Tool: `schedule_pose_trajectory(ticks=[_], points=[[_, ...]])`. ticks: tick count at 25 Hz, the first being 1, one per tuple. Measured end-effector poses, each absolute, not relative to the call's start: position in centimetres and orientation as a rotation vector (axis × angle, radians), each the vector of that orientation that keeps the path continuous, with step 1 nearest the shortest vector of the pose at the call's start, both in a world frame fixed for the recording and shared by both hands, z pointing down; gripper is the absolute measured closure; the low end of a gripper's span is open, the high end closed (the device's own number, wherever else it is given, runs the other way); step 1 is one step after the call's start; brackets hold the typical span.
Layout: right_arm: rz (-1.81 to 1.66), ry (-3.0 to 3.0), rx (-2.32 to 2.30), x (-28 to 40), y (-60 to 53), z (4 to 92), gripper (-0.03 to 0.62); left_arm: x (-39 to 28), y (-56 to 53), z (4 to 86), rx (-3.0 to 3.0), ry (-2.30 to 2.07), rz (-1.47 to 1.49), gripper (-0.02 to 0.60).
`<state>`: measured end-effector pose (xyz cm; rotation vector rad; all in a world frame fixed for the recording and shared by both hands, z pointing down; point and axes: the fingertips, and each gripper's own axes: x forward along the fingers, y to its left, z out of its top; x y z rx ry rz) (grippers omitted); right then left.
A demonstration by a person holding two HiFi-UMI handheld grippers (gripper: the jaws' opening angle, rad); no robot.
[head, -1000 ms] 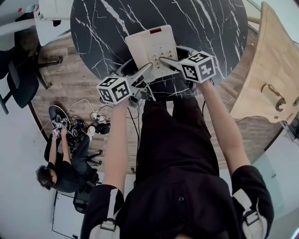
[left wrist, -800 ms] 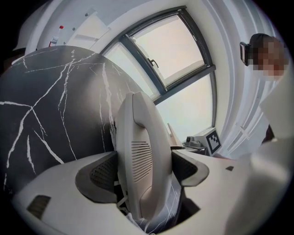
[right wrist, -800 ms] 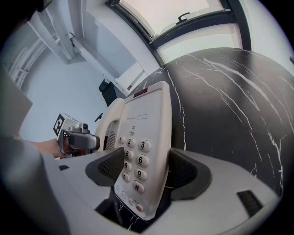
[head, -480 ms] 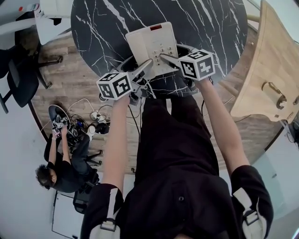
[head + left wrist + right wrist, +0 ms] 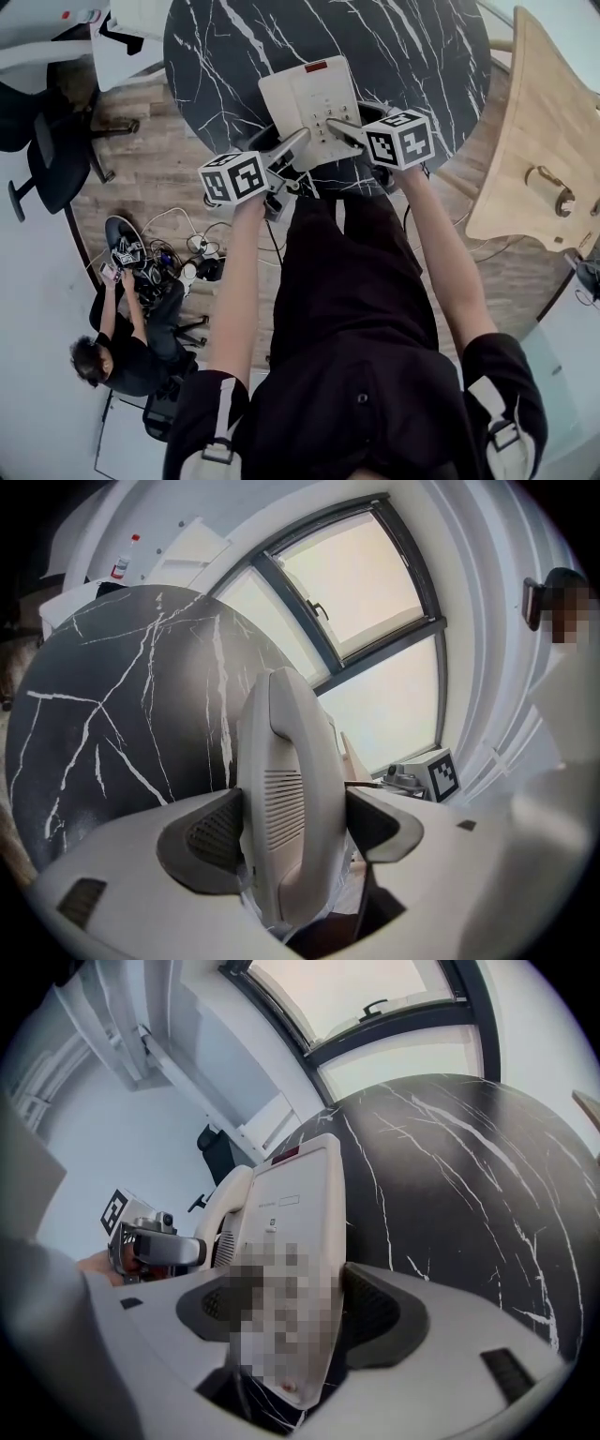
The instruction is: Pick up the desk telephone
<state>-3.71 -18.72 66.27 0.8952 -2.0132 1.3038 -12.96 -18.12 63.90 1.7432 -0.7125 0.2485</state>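
At the near edge of the round black marble table [image 5: 412,56], veined in white, the smooth cream plastic desk telephone [image 5: 309,94] is clamped from both sides. The left gripper [image 5: 298,141] is on its curved, slotted handset [image 5: 286,789], and the right gripper [image 5: 336,124] is on the flat keypad side. Both pairs of jaws have just been closing onto it. Whether it rests on the stone or hangs just clear is hard to tell.

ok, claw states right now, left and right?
Left claw: has just been closing, now clamped on the desk telephone.
Right claw: has just been closing, clamped on the same desk telephone.
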Motion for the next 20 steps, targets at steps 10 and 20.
schedule_pose_trajectory(ticks=[10,20], points=[[1.305,-2.056,0.960,-3.6,-17.7,63.3,0.281,-12.9,-17.3,60.9,1.801,-0.717,0.240,0.239],[1.291,-2.148,1.005,-1.5,-18.3,58.6,0.281,-11.1,-18.2,55.7,1.889,-0.825,0.194,0.241]])
